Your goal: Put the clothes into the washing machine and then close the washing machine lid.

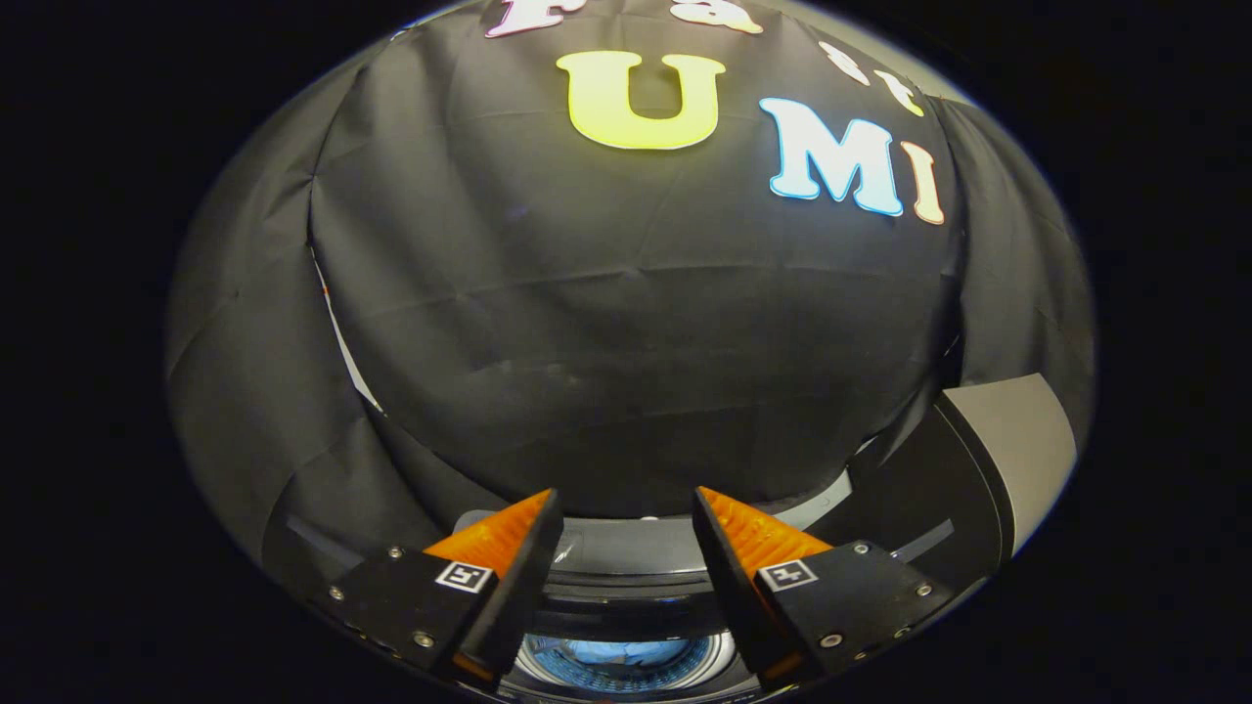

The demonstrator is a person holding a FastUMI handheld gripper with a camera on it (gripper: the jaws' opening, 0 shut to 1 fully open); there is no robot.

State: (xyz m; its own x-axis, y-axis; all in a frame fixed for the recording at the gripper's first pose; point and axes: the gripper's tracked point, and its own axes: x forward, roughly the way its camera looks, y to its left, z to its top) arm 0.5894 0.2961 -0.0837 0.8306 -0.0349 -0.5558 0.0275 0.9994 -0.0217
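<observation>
My gripper [626, 504] is open, with nothing between its fingers, held above the washing machine [626, 557]. Below and between the fingers I look down into the machine's round drum [626, 660], where a light blue piece of clothing [626, 650] lies. The machine's lid [998, 469] stands raised to the right of the fingers, its grey face turned outward with a dark inner side toward the opening. The grey back rim of the machine runs just beyond the fingertips.
Black cloth of the booth's wall [636, 332] hangs close behind the machine and wraps round both sides. A thin pale gap [342, 342] in the cloth runs down on the left.
</observation>
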